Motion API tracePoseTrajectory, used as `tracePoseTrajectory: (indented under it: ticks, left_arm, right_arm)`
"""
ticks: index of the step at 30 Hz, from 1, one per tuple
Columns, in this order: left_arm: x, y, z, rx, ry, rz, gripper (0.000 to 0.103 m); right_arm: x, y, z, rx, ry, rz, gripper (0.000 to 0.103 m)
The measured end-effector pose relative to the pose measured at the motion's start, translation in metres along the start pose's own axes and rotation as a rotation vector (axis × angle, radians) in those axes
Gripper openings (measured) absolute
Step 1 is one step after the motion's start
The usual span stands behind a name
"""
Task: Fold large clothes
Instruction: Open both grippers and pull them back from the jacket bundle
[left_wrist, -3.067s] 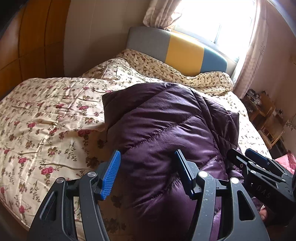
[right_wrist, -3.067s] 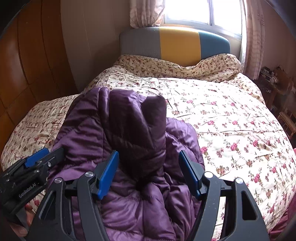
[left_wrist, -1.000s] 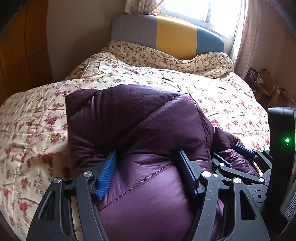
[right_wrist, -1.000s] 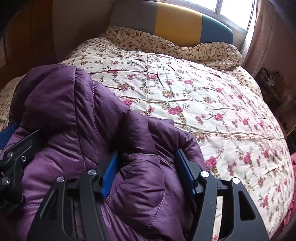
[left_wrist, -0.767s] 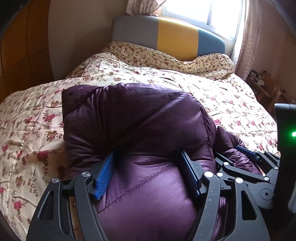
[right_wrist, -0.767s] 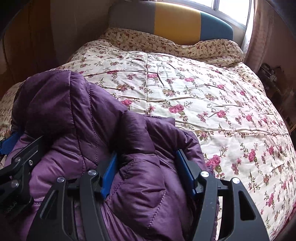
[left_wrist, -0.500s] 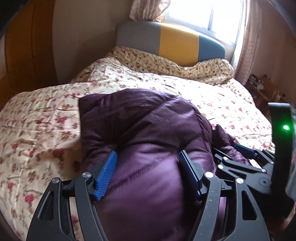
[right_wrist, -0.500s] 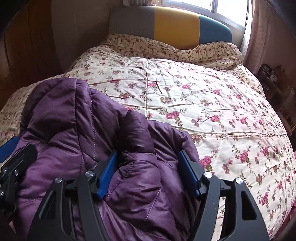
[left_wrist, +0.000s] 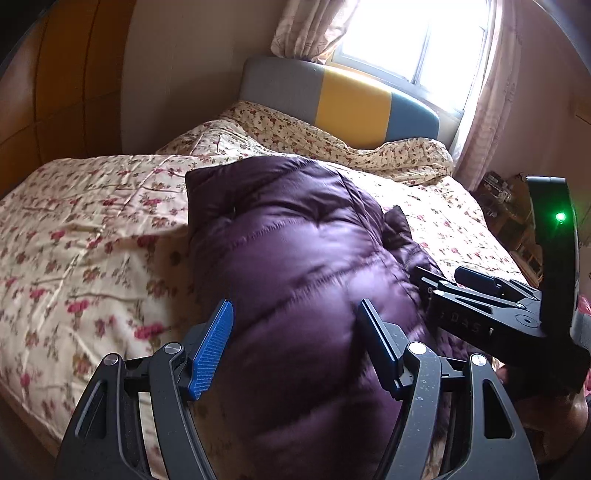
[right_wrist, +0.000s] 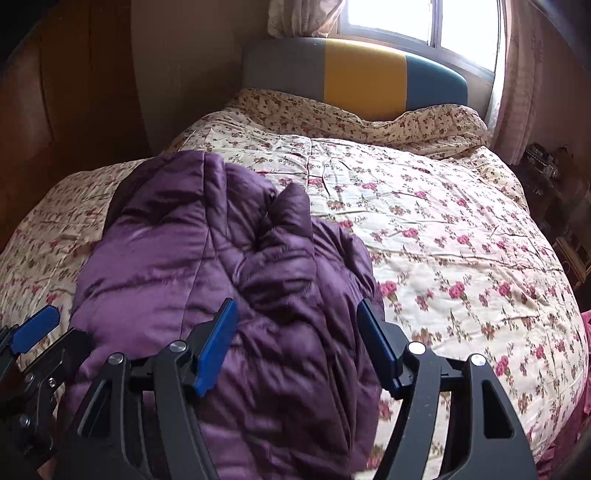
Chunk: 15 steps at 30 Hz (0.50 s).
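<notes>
A purple quilted down jacket (left_wrist: 295, 240) lies bundled in a folded heap on the flowered quilt (left_wrist: 92, 240), near the bed's front edge. My left gripper (left_wrist: 295, 332) hovers just above its near end, open, with both blue pads clear of the fabric. In the right wrist view the jacket (right_wrist: 203, 258) shows a loose sleeve end on top. My right gripper (right_wrist: 297, 332) is open above the jacket's right part, and nothing is pinched. Each gripper shows in the other's view: the right gripper (left_wrist: 443, 280) beside the jacket, the left gripper (right_wrist: 51, 339) at the lower left.
The flowered quilt (right_wrist: 443, 221) stretches bare to the right of the jacket. A grey, yellow and blue headboard (right_wrist: 362, 74) stands under a bright window. Wooden wardrobe panels (left_wrist: 55, 74) line the left. A cluttered stand (left_wrist: 506, 192) sits by the right bedside.
Both grippers, whose pads were pressed into the jacket a second ago, have opened a little and drawn back and up off it. The jacket stays heaped on the bed.
</notes>
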<state>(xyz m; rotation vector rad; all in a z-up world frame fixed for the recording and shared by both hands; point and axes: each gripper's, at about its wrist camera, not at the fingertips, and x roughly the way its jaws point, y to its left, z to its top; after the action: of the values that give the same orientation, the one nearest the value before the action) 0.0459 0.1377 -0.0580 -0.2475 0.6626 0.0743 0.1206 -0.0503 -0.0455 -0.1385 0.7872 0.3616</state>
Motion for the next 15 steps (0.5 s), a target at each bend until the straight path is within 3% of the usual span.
tracePoseTrajectory:
  ticks: [6, 15]
  left_arm:
    - [0.002, -0.013, -0.022, 0.038, 0.037, -0.019, 0.069]
    - [0.026, -0.017, -0.038, 0.106, 0.051, -0.001, 0.069]
  right_arm:
    - [-0.007, -0.003, -0.023, -0.017, 0.028, -0.019, 0.067]
    - [0.027, -0.010, -0.049, -0.009, 0.059, -0.022, 0.071]
